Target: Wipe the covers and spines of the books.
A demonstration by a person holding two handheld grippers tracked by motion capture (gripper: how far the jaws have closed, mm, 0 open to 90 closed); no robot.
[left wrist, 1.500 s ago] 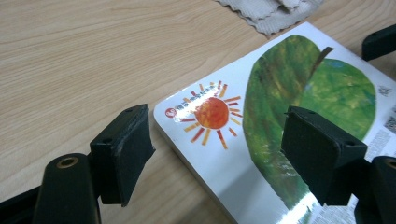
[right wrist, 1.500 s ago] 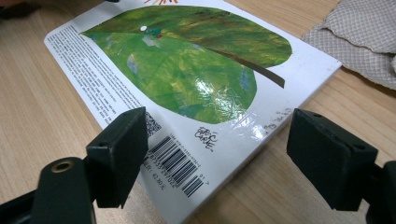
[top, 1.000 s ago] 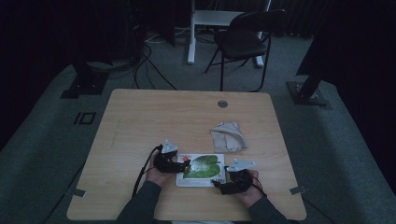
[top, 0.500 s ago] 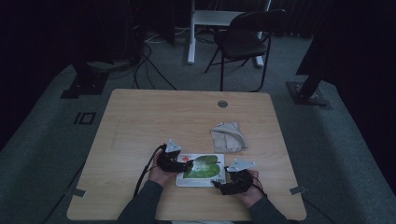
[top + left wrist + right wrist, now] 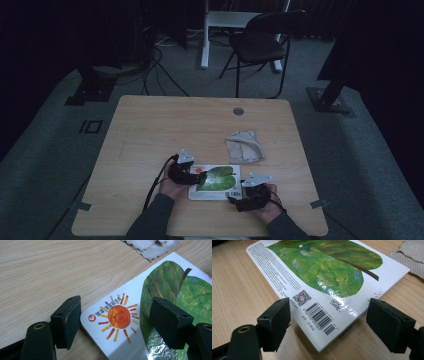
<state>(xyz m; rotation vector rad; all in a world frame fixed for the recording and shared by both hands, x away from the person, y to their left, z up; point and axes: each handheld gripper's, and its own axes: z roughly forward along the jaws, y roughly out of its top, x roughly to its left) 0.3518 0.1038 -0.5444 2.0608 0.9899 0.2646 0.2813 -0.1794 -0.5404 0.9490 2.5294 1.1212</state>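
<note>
A picture book [image 5: 216, 180] lies flat on the wooden table [image 5: 165, 125], cover up, with a green leaf, an orange sun and a barcode. In the left gripper view my left gripper [image 5: 117, 306] straddles the book's [image 5: 130, 302] sun corner. One pad is beside the edge and the other over the leaf, and neither presses. Its jaws have just been closing slightly, still wide apart. In the right gripper view my right gripper [image 5: 332, 307] stands open around the book's [image 5: 322, 272] barcode corner without touching it. From above, the left gripper [image 5: 196, 176] and right gripper [image 5: 238, 198] flank the book.
A crumpled grey cloth [image 5: 245, 146] lies just beyond the book's far right corner, also seen as the cloth [image 5: 152, 246] and the cloth [image 5: 412, 255]. A round cable grommet [image 5: 238, 111] sits near the table's far edge. A black folding chair [image 5: 265, 42] stands behind the table.
None of note: both hands and the book stay in place. The left jaws look marginally narrower.
</note>
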